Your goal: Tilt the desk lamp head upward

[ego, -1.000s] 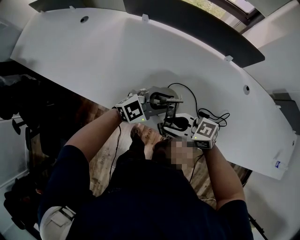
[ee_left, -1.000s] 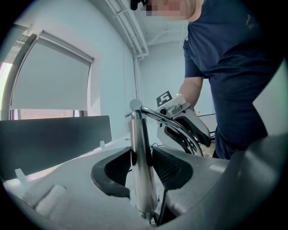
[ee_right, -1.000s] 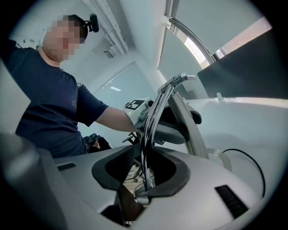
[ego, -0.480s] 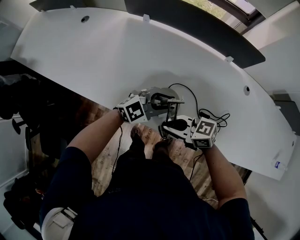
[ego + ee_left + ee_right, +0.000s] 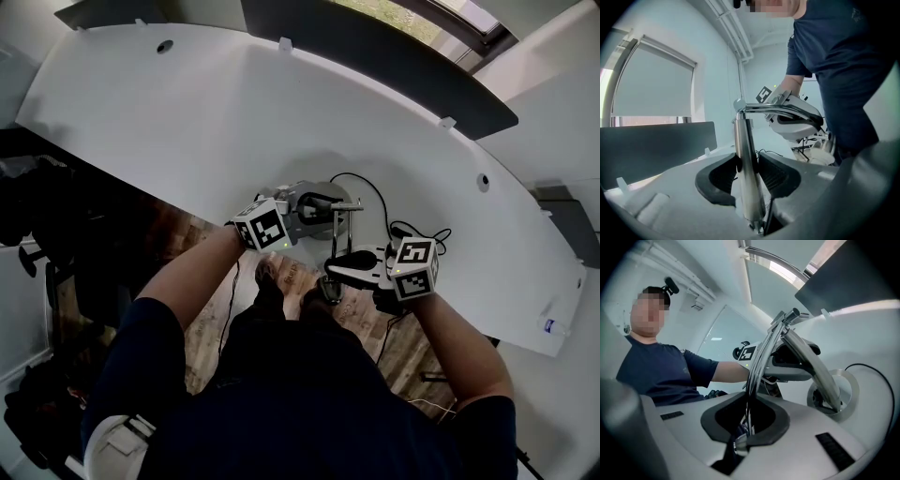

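White desk [image 5: 187, 112]. Left gripper [image 5: 749, 171] clamps pole [image 5: 743, 140] above base [image 5: 843, 390]; right gripper [image 5: 747, 420], just closed, pinches arm [image 5: 761, 362]. Slick arm could slip; overlifting could tip base.

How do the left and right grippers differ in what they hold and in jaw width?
The left gripper clamps the thick upright post; the right gripper pinches the thin arm rods near the lamp head. The left gripper's jaws stand wide apart; the right gripper's have just been closing and are almost together. Both grip the desk lamp.
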A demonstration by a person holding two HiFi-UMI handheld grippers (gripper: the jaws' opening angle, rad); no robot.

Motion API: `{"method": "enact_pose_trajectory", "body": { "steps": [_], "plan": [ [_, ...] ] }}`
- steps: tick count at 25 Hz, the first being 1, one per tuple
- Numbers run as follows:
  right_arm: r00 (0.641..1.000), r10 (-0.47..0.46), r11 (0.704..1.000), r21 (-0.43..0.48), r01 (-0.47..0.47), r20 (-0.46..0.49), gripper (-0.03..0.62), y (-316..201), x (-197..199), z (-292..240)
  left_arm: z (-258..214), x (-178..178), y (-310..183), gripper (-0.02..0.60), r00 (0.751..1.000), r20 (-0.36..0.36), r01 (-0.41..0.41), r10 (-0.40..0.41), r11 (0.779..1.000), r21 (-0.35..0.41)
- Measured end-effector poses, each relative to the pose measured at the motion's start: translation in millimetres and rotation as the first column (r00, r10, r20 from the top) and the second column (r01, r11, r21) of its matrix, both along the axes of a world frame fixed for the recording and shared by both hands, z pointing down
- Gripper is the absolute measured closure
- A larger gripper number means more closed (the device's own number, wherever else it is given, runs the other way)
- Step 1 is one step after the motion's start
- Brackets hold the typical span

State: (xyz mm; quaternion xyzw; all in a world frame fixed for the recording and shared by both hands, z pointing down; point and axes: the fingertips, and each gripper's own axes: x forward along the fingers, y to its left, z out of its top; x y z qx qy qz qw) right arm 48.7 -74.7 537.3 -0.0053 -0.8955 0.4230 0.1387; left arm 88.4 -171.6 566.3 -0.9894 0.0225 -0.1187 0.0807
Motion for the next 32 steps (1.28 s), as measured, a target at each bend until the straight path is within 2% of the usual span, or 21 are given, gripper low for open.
{"method": "enact_pose_trajectory", "body": {
  "steps": [6,8,12,17,24,29,32],
  "plan": [
    [1.000,0.010,0.984,-0.178,-0.011,-0.007,0.566,3.8,2.8,-20.9,1.0,0.4,-1.1,0.431,1.000,-0.021,0.021,-0.021,1.000,-0.009],
    [1.000,0.015,0.965,-0.262,-0.014,0.003,0.565,4.7,2.7,-31.0,1.2,0.3,-1.2,0.431,0.999,-0.027,0.028,-0.029,1.000,-0.011],
    [0.996,0.050,0.905,-0.424,-0.014,0.074,0.559,1.7,1.1,-64.3,1.4,-1.3,1.2,0.431,0.999,-0.016,0.031,-0.031,1.000,0.005],
    [0.997,0.052,0.883,-0.468,-0.021,0.053,0.546,-4.5,1.7,-79.8,1.7,-1.5,1.1,0.431,0.999,-0.011,0.031,-0.030,0.999,0.024],
    [0.996,0.082,0.816,-0.577,-0.041,0.045,0.545,-12.8,3.6,-97.2,2.4,1.0,3.3,0.431,1.000,-0.006,0.027,-0.027,0.997,0.069],
    [0.999,0.042,0.814,-0.580,-0.027,0.013,0.533,-22.3,1.7,-107.9,3.2,0.2,3.8,0.430,1.000,-0.003,0.025,-0.025,0.993,0.112],
    [1.000,0.008,0.803,-0.595,-0.015,-0.015,0.533,-23.5,0.8,-107.6,4.5,0.2,3.5,0.429,1.000,-0.007,0.025,-0.025,0.992,0.123]
  ]
}}
